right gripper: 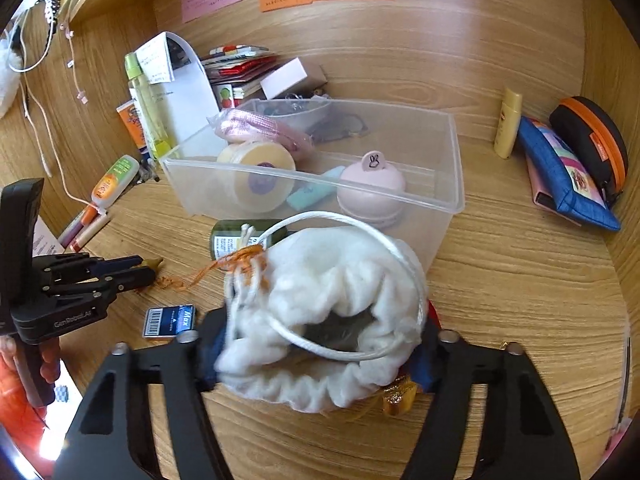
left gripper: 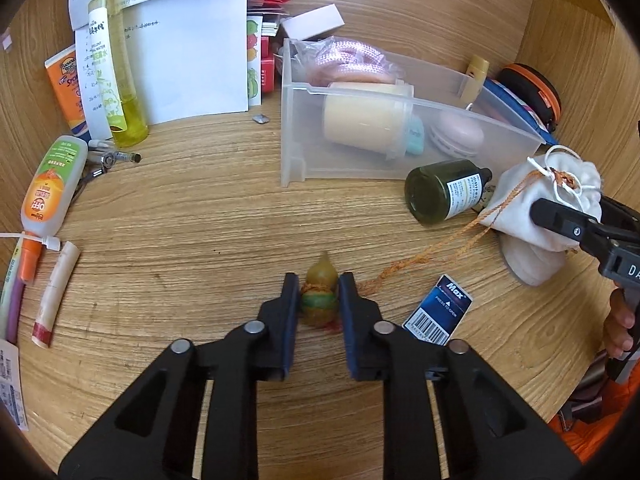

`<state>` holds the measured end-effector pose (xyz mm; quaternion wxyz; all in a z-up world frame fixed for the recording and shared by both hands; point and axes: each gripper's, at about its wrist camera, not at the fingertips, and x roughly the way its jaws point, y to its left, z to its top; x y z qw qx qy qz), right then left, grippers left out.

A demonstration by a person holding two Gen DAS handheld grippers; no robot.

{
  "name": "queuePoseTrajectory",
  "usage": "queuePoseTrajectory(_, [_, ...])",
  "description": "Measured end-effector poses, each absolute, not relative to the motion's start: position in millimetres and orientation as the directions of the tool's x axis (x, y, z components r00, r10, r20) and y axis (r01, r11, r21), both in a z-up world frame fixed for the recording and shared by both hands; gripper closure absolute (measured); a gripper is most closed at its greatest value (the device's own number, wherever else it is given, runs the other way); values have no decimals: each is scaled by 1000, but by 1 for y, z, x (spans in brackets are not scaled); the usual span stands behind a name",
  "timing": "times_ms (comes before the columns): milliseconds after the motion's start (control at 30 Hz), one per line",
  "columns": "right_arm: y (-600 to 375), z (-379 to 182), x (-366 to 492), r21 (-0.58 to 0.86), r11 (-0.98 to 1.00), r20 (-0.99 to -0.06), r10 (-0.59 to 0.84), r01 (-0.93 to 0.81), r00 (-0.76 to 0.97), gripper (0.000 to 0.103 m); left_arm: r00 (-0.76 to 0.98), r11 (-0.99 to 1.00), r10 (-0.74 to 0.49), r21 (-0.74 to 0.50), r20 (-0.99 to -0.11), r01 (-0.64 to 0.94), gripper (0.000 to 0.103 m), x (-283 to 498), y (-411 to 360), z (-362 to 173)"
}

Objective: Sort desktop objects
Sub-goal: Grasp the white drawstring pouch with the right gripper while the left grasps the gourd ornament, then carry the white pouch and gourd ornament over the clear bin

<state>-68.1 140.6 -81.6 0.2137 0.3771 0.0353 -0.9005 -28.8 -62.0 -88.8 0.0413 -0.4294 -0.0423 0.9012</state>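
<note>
A small gourd-shaped charm in yellow, green and red (left gripper: 320,294) sits low in the centre of the left wrist view, pinched between the blue-padded fingers of the left gripper (left gripper: 319,300), with the wooden desk (left gripper: 200,216) beneath it. An orange braided cord (left gripper: 432,252) runs from the charm up to the right, to a white drawstring cloth pouch (left gripper: 548,208).

In the right wrist view that pouch (right gripper: 328,320) fills the lower centre, mouth open toward the camera, clasped between the fingers of the right gripper (right gripper: 320,356).

A blue staple box marked Max (left gripper: 438,310) lies just right of the left gripper. A dark green glass bottle (left gripper: 444,192) lies on its side beside the pouch, in front of a clear plastic bin (left gripper: 296,128) in the upper centre, which holds a cream round tin (left gripper: 364,120) and a pink macaron-shaped case (left gripper: 458,136).
</note>
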Motion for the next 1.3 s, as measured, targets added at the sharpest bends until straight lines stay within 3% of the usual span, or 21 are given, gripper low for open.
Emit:
queuePoseTrajectory(100, [139,-75,-65,94,-900,-678,-370,425,-635,55,-634,-990,126,-137,-763,-31,84,-28,-66,-87])
queuePoseTrajectory(433, [138,-40,-53,78,-875,-600,-425,479,-678,55,-722,-983,156,-181,-674,-43,84,-22,-68,-48])
queuePoseTrajectory(867, [152,0,-81,23,-903,-512,-380,430,-770,55,-790,-972,217,-198,-574,-123,84,-57,-61,6])
queuePoseTrajectory(1300, [143,-7,-145,-17,-920,-547,-319,392,-773,55,-764,-961,272,-207,-584,-184,84,-127,-35,18])
